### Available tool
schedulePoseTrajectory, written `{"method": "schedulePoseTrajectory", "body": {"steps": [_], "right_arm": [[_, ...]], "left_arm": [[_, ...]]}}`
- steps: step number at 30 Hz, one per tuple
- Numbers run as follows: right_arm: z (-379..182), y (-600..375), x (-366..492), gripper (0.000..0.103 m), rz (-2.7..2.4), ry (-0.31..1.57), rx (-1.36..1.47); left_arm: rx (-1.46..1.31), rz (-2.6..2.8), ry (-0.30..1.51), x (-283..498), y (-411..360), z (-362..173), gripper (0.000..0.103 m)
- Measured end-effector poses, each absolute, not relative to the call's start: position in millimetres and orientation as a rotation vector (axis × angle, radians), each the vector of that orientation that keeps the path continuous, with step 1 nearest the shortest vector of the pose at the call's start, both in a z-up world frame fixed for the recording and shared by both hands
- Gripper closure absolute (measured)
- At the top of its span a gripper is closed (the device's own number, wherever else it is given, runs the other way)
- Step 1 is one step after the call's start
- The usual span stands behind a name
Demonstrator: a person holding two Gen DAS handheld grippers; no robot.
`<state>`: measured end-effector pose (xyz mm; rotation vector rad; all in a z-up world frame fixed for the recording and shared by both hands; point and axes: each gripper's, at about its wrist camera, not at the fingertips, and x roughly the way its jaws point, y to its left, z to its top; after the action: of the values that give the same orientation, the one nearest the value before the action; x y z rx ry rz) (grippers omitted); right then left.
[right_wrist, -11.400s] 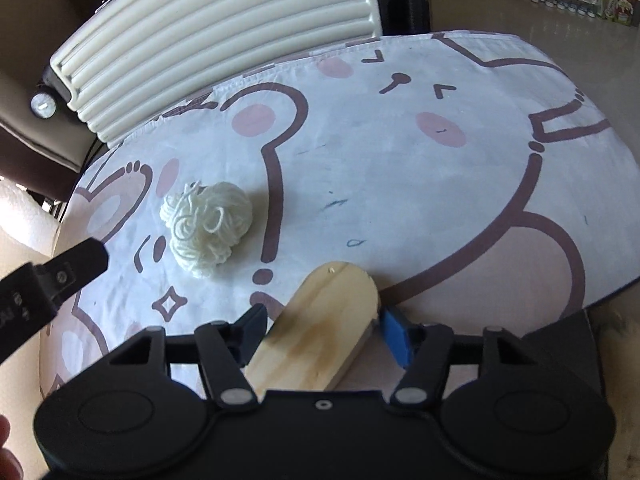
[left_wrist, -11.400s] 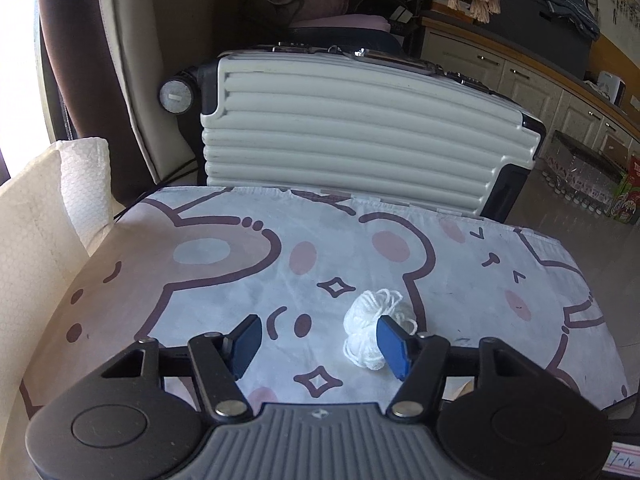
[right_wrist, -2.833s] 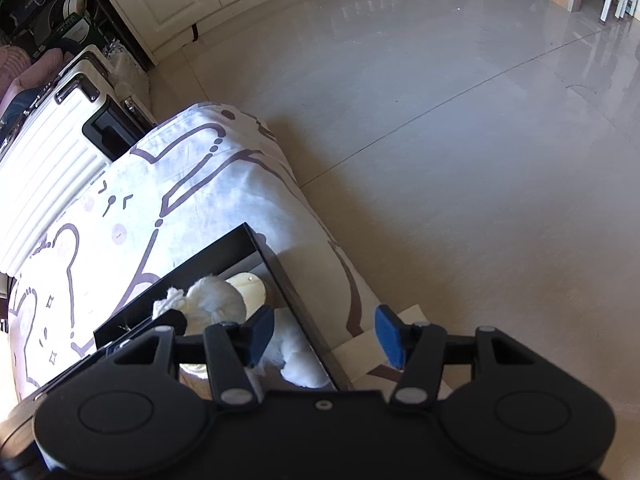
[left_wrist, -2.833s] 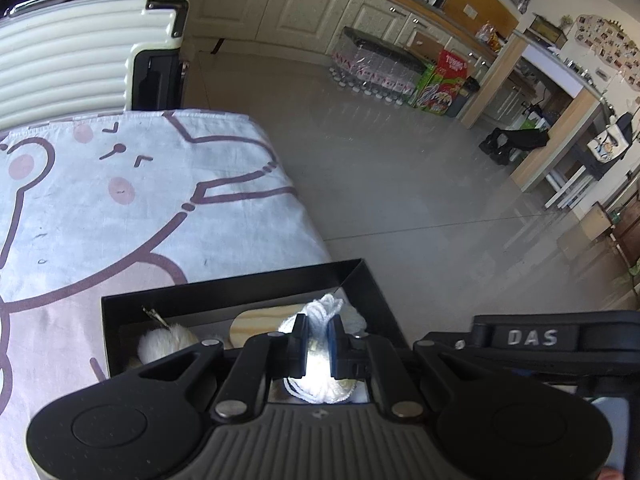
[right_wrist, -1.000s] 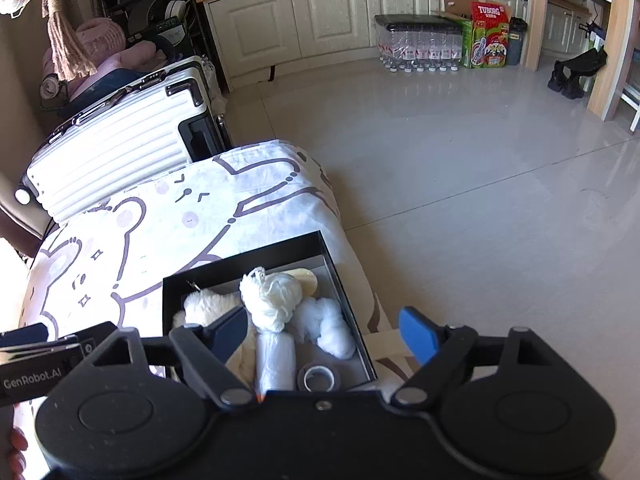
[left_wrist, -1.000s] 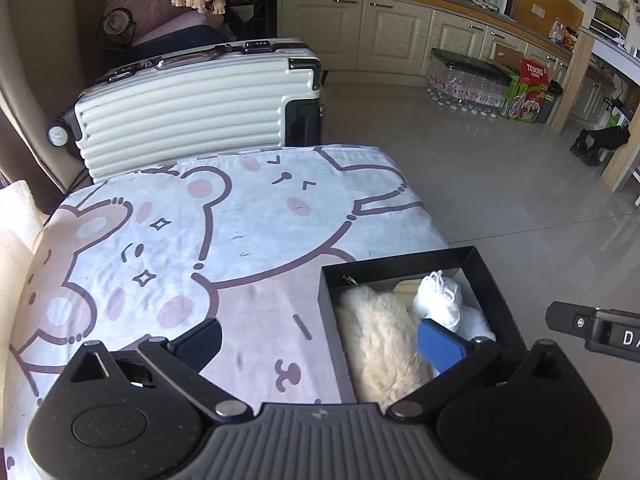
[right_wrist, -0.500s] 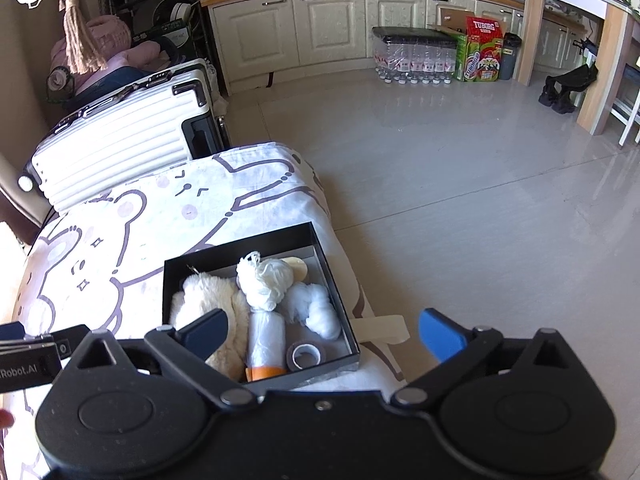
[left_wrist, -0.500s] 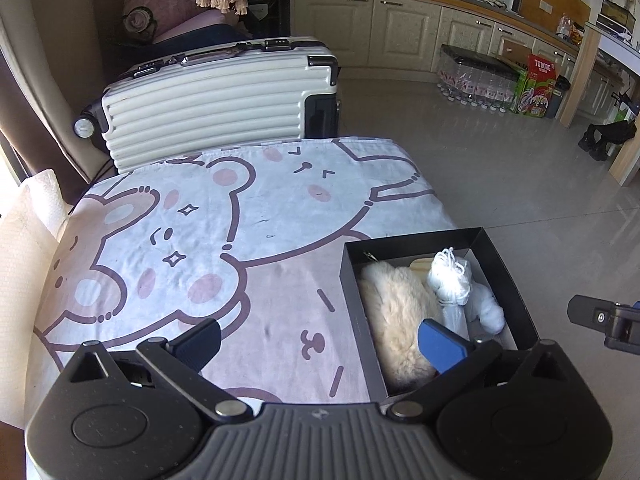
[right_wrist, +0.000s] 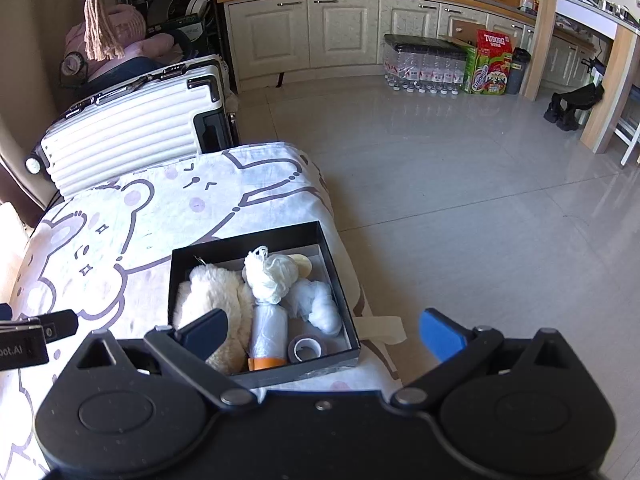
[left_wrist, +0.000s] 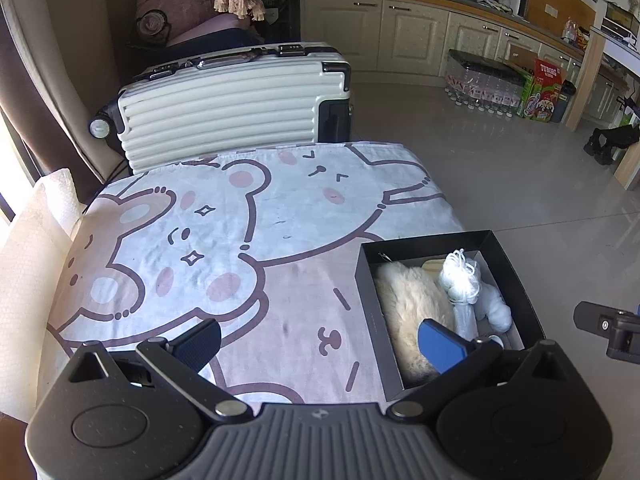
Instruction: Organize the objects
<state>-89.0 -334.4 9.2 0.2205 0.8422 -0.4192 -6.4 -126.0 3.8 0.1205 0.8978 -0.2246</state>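
A black box [right_wrist: 336, 280] sits at the near right corner of the bear-print table [left_wrist: 240, 208]. It holds a cream fluffy item [right_wrist: 208, 296], a white yarn ball [right_wrist: 272, 272], a wooden piece [right_wrist: 304, 266], a white wad [right_wrist: 320, 308], a plastic roll [right_wrist: 268, 332] and a tape ring [right_wrist: 306, 348]. The box also shows in the left wrist view [left_wrist: 368, 280] with the yarn [left_wrist: 460, 280]. My left gripper [left_wrist: 320, 340] is open and empty, high above the table's near edge. My right gripper [right_wrist: 324, 332] is open and empty, above the box's near side.
A white ribbed suitcase [left_wrist: 224, 104] stands behind the table. Kitchen cabinets [right_wrist: 320, 32], bottled water [right_wrist: 424, 68] and a Tuborg carton [right_wrist: 490, 64] line the far wall. Tiled floor [right_wrist: 480, 200] lies to the right. White paper [left_wrist: 32, 240] lies along the table's left side.
Both grippers have drawn back and risen from the box, and their jaws have opened wider. The yarn ball, held by my left gripper 2.8 s ago, lies in the box.
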Motion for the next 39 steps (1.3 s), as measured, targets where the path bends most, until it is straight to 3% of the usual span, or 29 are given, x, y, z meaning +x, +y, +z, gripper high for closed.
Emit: {"method": "schedulePoseTrajectory", "body": {"steps": [39], "right_arm": [[16, -324, -103, 0.000, -0.407, 0.832, 0.159]], "left_arm": [[0.126, -0.251, 0.891, -19, -128, 8, 0.000]]}}
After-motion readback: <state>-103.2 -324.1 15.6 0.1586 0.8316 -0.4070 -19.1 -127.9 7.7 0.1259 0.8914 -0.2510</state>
